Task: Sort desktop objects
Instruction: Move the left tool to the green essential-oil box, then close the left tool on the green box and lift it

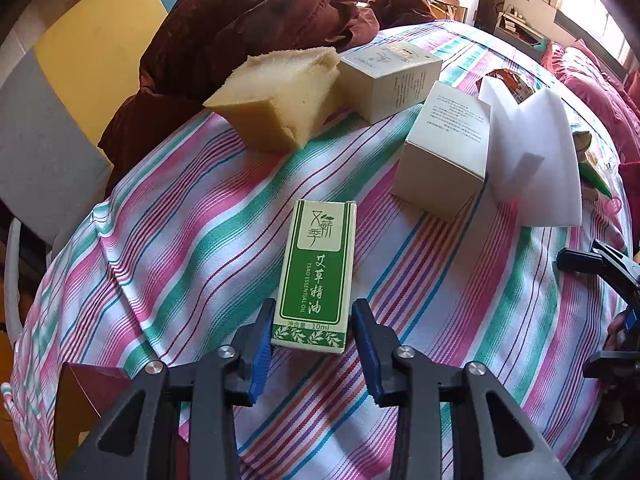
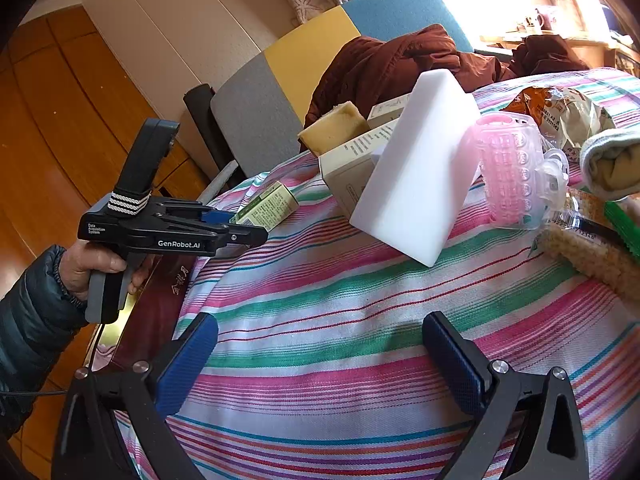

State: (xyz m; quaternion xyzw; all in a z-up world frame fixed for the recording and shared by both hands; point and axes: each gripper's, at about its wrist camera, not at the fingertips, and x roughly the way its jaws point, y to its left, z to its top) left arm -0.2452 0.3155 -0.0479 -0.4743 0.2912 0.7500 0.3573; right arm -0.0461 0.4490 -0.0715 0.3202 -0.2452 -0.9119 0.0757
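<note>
A green-and-white essential-oil box (image 1: 316, 276) lies flat on the striped tablecloth (image 1: 200, 240). My left gripper (image 1: 314, 312) is open, with one blue pad on either side of the box's near end and very close to its sides. The right wrist view shows the same box (image 2: 268, 204) at the tip of that left gripper (image 2: 256, 236), which a hand holds. My right gripper (image 2: 320, 320) is open wide over bare cloth with nothing between its fingers. Farther back are a yellow sponge (image 1: 276, 96), two white cartons (image 1: 390, 80) (image 1: 444, 148) and a white foam block (image 2: 416, 176).
A pink plastic case (image 2: 508, 172), a snack bag (image 2: 560, 108), a rolled cloth (image 2: 612, 160) and a cracker pack (image 2: 592, 248) crowd the right side. A brown jacket (image 1: 240, 28) hangs over a chair behind the table. A dark red box (image 2: 160, 292) sits at the near-left table edge.
</note>
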